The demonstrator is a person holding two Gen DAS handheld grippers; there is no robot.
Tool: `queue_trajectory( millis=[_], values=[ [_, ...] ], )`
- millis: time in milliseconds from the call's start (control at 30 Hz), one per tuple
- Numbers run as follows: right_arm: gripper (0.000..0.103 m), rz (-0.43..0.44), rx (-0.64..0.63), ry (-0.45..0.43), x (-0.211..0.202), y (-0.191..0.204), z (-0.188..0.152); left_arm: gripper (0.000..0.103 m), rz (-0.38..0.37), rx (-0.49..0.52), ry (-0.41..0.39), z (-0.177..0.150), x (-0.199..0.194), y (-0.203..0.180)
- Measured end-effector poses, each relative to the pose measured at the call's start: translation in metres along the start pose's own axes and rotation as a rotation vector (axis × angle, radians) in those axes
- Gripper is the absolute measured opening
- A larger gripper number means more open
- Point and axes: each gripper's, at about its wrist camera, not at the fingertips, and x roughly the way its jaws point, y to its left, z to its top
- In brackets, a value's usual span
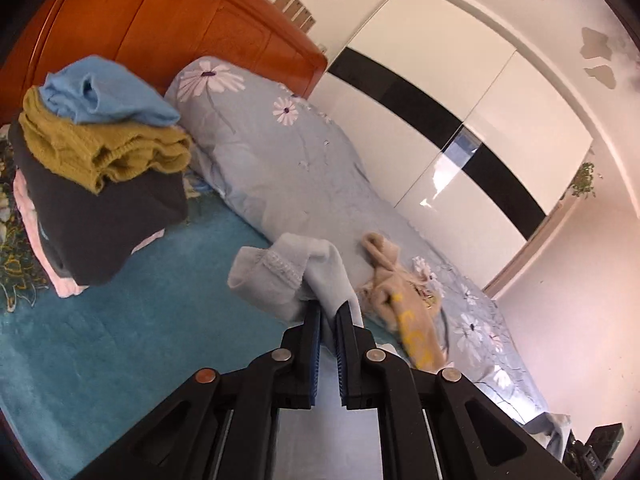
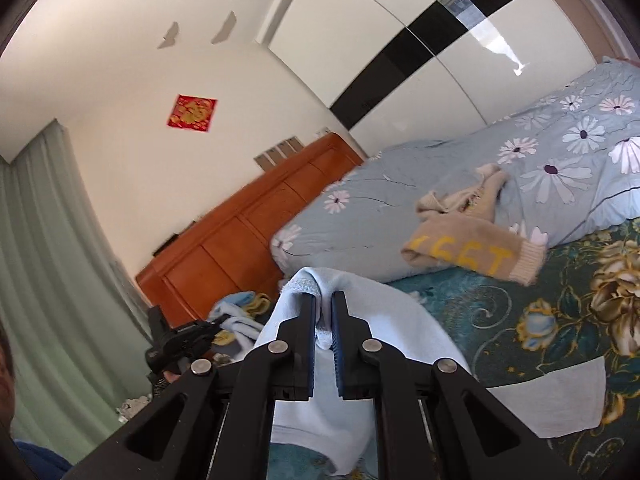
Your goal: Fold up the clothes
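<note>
Pale-blue garment (image 2: 360, 312) is pinched in both my left tongs (image 1: 328, 312) and right tongs (image 2: 323, 300), so I'd lift evenly, keeping the edge taut.

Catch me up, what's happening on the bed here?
A person is folding laundry on the bed with a gripper in each hand. Both the left gripper and the right gripper have their jaws shut on a light blue garment, lifted off the teal blanket. A stack of folded clothes sits by the wooden headboard. A beige sweater lies unfolded on the floral duvet.
</note>
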Motion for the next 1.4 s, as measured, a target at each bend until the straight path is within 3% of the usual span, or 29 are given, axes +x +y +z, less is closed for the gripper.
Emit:
queue_trajectory(
  millis=[100,200,300,433,500,567,633,733,767,833,933,1067,1200,1300,1333,1367,1400],
  values=[
    [0.008,-0.147,0.029,0.046,0.018,-0.034,-0.008,0.008,0.119,-0.029,0.113,-0.020,0.042,0.032],
    [0.008,-0.250,0.139,0.094,0.025,-0.080,-0.021,0.008,0.186,-0.058,0.223,-0.052,0.081,0.054],
    [0.008,-0.297,0.218,0.141,0.024,-0.107,-0.037,0.008,0.222,-0.089,0.254,-0.074,0.093,0.069],
    [0.008,-0.333,0.164,0.215,0.031,-0.105,-0.050,0.010,0.234,-0.075,0.246,-0.072,0.091,0.066],
    [0.008,-0.332,0.130,0.252,0.041,-0.099,-0.056,0.016,0.239,-0.051,0.237,-0.069,0.087,0.060],
    [0.008,-0.314,0.108,0.289,0.052,-0.095,-0.063,0.042,0.250,-0.023,0.222,-0.064,0.081,0.054],
    [0.009,-0.292,0.104,0.324,0.065,-0.094,-0.071,0.059,0.252,0.016,0.206,-0.060,0.068,0.047],
    [0.020,-0.271,0.103,0.381,0.085,-0.091,-0.083,0.065,0.257,0.081,0.178,-0.058,0.053,0.028],
    [0.028,-0.265,0.101,0.400,0.091,-0.089,-0.087,0.068,0.219,0.099,0.184,-0.062,0.051,0.018],
    [0.032,-0.257,0.096,0.426,0.101,-0.087,-0.094,0.071,0.131,0.159,0.225,-0.076,0.056,-0.006],
    [0.032,-0.256,0.105,0.442,0.105,-0.085,-0.100,0.071,-0.016,0.286,0.329,-0.106,0.074,-0.051],
    [0.032,-0.261,0.109,0.433,0.096,-0.081,-0.100,0.071,-0.102,0.488,0.455,-0.159,0.105,-0.103],
    [0.033,-0.292,0.110,0.405,0.075,-0.081,-0.097,0.071,-0.079,0.622,0.523,-0.196,0.131,-0.129],
    [0.033,-0.309,0.131,0.391,0.062,-0.086,-0.099,0.070,-0.060,0.630,0.526,-0.204,0.139,-0.131],
    [0.033,-0.314,0.138,0.388,0.060,-0.088,-0.100,0.061,-0.056,0.622,0.524,-0.204,0.140,-0.130],
    [0.033,-0.317,0.145,0.387,0.058,-0.090,-0.101,0.040,-0.056,0.613,0.526,-0.204,0.141,-0.130],
    [0.033,-0.318,0.154,0.386,0.056,-0.092,-0.102,0.027,-0.045,0.610,0.526,-0.204,0.142,-0.128]
  ],
)
